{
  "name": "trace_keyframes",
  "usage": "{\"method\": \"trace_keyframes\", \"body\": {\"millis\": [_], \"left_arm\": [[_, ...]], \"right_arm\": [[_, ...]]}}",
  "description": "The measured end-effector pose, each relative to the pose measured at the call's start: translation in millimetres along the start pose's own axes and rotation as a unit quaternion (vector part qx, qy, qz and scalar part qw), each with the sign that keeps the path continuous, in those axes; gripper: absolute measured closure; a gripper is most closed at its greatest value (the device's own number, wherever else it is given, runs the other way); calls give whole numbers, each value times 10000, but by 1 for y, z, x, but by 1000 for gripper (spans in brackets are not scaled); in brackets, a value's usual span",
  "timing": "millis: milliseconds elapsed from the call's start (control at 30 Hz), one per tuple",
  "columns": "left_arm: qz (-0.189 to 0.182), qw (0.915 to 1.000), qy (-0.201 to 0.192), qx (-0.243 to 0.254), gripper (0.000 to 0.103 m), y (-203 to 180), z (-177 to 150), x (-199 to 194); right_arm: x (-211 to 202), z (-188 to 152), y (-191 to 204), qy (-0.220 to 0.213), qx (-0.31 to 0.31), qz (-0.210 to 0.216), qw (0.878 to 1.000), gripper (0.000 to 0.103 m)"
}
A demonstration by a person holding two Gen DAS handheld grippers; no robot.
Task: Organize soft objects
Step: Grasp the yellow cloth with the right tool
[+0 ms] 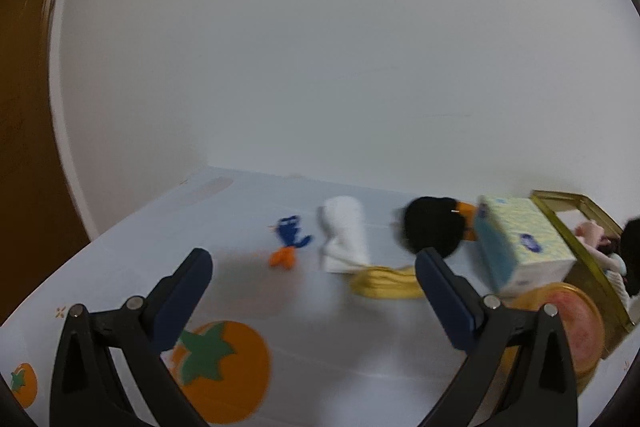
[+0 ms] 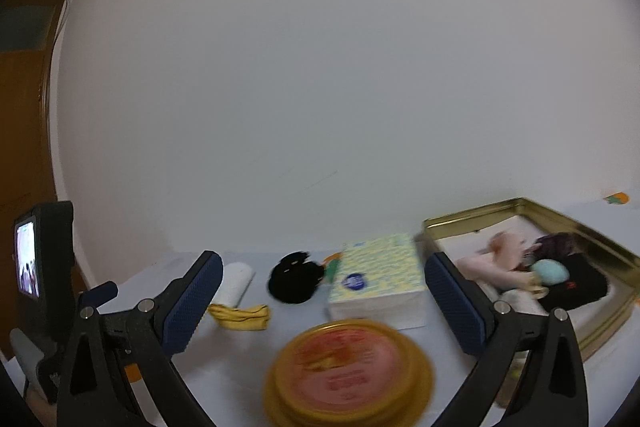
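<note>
Both grippers gape wide with nothing between their fingers. Ahead of the left gripper (image 1: 314, 277), on the white surface (image 1: 240, 211), lie one small blue-and-orange plush toy (image 1: 291, 239), one rolled white cloth (image 1: 345, 233), one crumpled yellow cloth (image 1: 385, 282) and one black round plush (image 1: 434, 225). Ahead of the right gripper (image 2: 324, 285) stands one patterned tissue box (image 2: 378, 279); one round gold-rimmed tin lid (image 2: 348, 373) lies between its fingers. Beyond its right finger, one gold rectangular tin (image 2: 532, 207) holds several soft things.

My left camera looks low across the table (image 1: 120, 259) toward the wall, from the left. My right one faces likewise, nearer the gold tray (image 2: 600, 251). Both share the tissue box (image 1: 520, 247) and yellow cloth (image 2: 240, 315).
</note>
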State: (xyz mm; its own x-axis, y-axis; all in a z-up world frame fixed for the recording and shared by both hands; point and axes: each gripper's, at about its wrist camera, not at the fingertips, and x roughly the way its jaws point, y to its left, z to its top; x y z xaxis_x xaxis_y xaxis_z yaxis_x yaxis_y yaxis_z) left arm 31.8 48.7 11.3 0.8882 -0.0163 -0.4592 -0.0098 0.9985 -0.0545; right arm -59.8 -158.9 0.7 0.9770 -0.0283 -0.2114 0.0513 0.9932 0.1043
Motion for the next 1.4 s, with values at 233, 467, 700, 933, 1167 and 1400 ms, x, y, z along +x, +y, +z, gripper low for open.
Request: {"method": "trace_keyframes", "body": {"millis": [233,467,700,933,1167,1400], "left_arm": [[541,9977,335,-227,0,45,6,25],[1042,9896,781,-619,0,92,9,47],[1130,9864,964,-698,0,108,7,51],[1010,9868,1072,-672,0,107,5,54],[928,9865,1138,-729,0,105,5,58],[611,9888,1199,-649,0,96,5,62]], "right_arm": [[41,-9,50,656,-494,332,9961,1],[96,-24,102,1575,-1355,730,9755,1],[145,-47,122,2640,-1860,640,9443,12],[178,-57,120,3166,-1983,370,9269,42],[176,-52,94,3147,-1387,404,9381,80],[106,-20,58,1451,-428,1464,9776,80]]}}
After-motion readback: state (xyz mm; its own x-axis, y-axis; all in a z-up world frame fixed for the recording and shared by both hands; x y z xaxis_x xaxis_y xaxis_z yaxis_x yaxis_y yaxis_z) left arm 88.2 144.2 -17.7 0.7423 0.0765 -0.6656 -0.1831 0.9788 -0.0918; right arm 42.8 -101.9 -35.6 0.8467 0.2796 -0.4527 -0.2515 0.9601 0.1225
